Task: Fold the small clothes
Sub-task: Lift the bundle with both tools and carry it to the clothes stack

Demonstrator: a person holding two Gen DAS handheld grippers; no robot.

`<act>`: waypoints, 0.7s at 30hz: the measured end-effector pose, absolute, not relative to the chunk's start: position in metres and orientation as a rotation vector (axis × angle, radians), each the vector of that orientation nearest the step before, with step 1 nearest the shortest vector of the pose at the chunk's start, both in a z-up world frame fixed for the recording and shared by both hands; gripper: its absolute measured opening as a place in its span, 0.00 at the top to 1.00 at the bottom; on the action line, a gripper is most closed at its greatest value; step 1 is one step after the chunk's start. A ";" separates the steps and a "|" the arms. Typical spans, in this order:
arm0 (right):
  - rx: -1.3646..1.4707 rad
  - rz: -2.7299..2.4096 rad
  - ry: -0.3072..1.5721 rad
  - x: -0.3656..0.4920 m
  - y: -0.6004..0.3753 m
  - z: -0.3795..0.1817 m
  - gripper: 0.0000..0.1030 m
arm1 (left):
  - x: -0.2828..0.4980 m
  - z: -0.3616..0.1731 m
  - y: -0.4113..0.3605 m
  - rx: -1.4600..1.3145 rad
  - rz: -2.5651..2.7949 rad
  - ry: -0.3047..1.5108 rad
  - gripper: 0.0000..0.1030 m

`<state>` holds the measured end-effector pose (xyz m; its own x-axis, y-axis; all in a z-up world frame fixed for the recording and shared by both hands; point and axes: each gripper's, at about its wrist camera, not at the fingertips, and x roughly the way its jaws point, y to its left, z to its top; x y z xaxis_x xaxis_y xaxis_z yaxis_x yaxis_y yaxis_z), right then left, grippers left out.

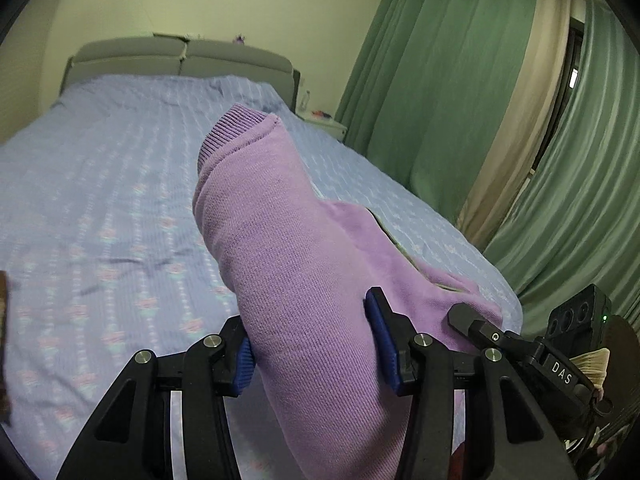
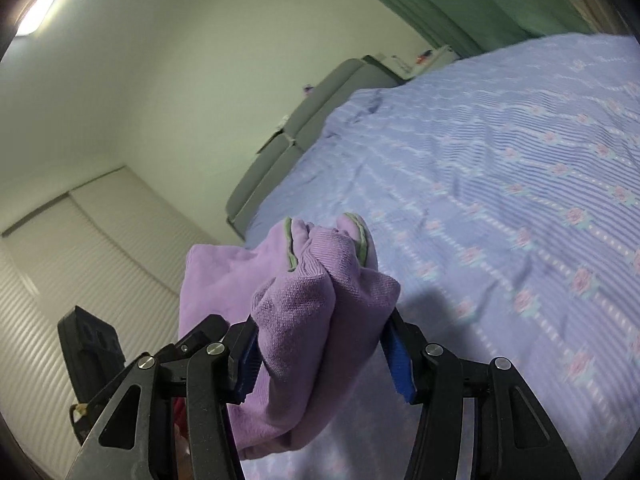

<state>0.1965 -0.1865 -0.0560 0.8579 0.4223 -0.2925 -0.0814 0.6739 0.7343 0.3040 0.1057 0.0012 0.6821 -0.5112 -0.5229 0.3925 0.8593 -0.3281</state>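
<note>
Jaws of both left gripper (image 1: 316,344) and right gripper (image 2: 324,352) clamped on purple sweater (image 1: 288,240), lifted over bed (image 1: 100,200). Mid-fold; next probably lay flat, smooth.

One bit of lettering was on show: "DAS", in pale capitals, stood on the black arm of the right gripper (image 1: 460,318) where it poked into the left wrist view at the lower right. The right wrist view offered nothing legible at all.
</note>
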 end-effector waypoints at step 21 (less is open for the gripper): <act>0.613 0.566 0.425 0.135 -0.006 0.023 0.47 | 0.213 0.074 0.303 -0.215 -0.336 0.488 0.52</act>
